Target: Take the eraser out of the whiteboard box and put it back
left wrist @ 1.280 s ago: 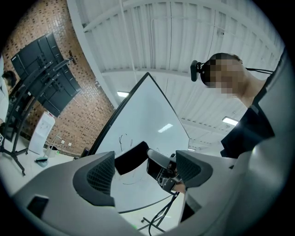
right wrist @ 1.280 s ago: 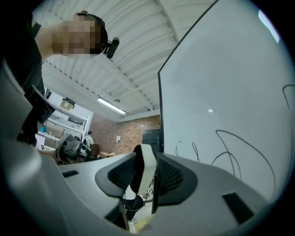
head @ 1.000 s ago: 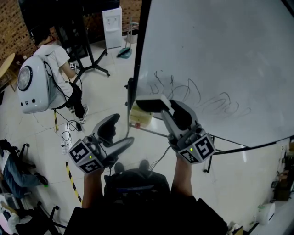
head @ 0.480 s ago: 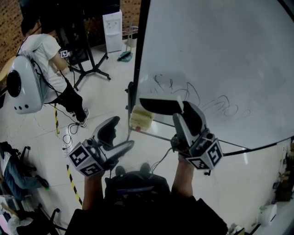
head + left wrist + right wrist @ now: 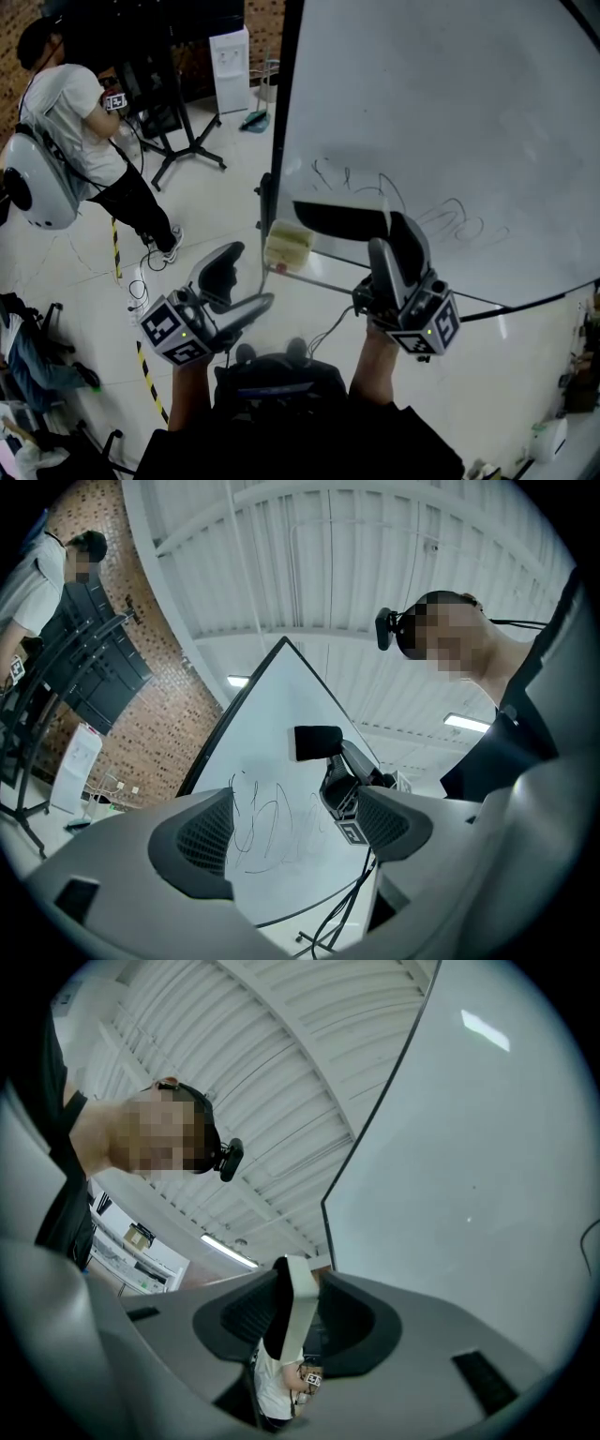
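The eraser, black felt with a white back, is clamped flat between the jaws of my right gripper, just in front of the whiteboard and its dark scribbles. In the right gripper view the eraser stands edge-on between both pads. The pale whiteboard box hangs at the board's lower left corner, below and left of the eraser. My left gripper stays lower left, open and empty. The left gripper view looks up at the eraser and the right gripper.
A person with a white backpack stands at the far left beside a black stand. A white water dispenser is at the back. Cables and yellow-black tape lie on the floor. The board's frame edge runs up the middle.
My right gripper has risen and shifted right with the eraser, away from the box. The left gripper has barely moved. The person at the left has walked further away.
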The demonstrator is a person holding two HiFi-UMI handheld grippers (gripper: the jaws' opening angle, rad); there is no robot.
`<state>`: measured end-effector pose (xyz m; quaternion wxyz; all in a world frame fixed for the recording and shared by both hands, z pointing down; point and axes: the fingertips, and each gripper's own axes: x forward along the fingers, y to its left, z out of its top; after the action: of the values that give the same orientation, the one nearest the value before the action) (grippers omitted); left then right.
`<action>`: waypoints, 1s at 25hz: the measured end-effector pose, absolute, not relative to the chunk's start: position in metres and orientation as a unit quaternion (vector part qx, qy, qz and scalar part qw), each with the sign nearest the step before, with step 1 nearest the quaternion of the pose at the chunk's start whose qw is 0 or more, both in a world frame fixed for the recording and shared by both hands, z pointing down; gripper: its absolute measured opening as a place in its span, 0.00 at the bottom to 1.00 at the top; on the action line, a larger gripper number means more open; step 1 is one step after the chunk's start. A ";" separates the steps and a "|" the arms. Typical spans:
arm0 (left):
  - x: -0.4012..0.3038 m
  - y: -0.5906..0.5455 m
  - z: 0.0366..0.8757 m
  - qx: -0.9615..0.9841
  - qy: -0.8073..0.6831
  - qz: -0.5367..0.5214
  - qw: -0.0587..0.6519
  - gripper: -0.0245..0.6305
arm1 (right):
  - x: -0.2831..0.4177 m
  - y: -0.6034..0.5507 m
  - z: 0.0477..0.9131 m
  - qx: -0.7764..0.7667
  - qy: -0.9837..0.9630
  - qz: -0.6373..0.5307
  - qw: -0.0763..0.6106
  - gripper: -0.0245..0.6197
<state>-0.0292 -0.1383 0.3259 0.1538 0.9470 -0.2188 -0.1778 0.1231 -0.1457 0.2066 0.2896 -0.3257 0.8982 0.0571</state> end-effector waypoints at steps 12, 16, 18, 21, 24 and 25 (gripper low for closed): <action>-0.024 -0.135 0.313 0.949 -0.217 -0.188 0.127 0.67 | 0.130 -0.131 0.192 -0.312 0.892 0.069 0.318 0.28; -0.023 -0.135 0.312 0.950 -0.220 -0.185 0.120 0.67 | 0.131 -0.130 0.192 -0.311 0.893 0.068 0.319 0.28; -0.022 -0.136 0.310 0.950 -0.223 -0.186 0.115 0.67 | 0.131 -0.130 0.192 -0.310 0.892 0.070 0.320 0.28; -0.021 -0.136 0.311 0.951 -0.221 -0.185 0.113 0.67 | 0.131 -0.131 0.194 -0.311 0.893 0.069 0.318 0.28; -0.020 -0.136 0.310 0.951 -0.216 -0.188 0.115 0.67 | 0.131 -0.133 0.196 -0.311 0.894 0.066 0.316 0.28; -0.020 -0.136 0.310 0.951 -0.215 -0.189 0.117 0.67 | 0.131 -0.134 0.196 -0.311 0.894 0.064 0.316 0.28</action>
<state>-0.0199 -0.1355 0.3103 0.1165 0.9510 -0.2152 -0.1891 0.1307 -0.1337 0.1961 0.3163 -0.3114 0.8938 0.0643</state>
